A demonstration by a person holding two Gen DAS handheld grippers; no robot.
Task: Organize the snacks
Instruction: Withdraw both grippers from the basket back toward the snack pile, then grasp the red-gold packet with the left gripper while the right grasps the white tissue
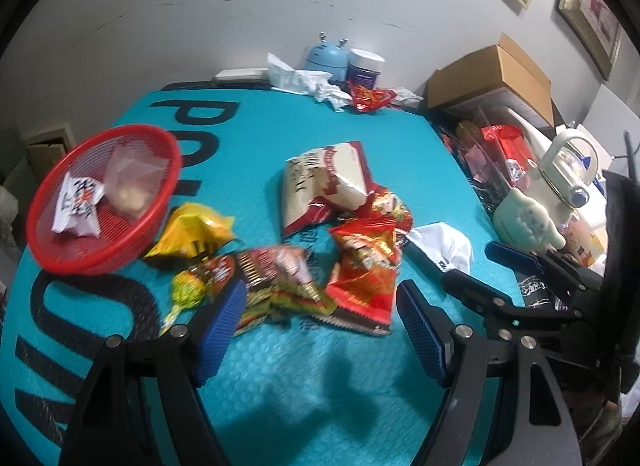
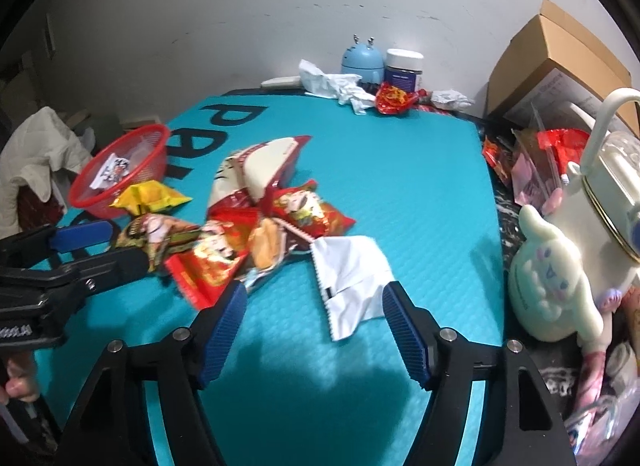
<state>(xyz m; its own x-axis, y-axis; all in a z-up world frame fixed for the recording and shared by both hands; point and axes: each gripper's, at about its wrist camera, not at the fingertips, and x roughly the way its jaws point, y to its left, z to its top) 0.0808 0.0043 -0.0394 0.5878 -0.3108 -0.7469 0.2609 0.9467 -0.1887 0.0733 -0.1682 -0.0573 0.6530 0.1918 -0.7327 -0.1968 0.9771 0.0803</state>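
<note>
Snacks lie heaped mid-desk, beside red basket holding two packets. Left gripper and right gripper: jaws spread, empty. Risk: overlapping wrappers, so one pinch may drag neighbours or slip on glossy film.

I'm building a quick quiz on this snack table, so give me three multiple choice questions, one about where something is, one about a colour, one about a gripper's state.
1. Where is the white packet with black characters?
A. In the basket
B. On the cardboard box
C. Between the left gripper's pads

2. What colour is the basket?
A. Green
B. Red
C. White

3. How is the right gripper?
A. Shut on a red packet
B. Shut on nothing
C. Open, holding nothing

Answers: 1 A, it lies inside the basket beside a clear bag. 2 B, its mesh is red. 3 C, its pads stand apart with only mat and a white wrapper ahead.
</note>
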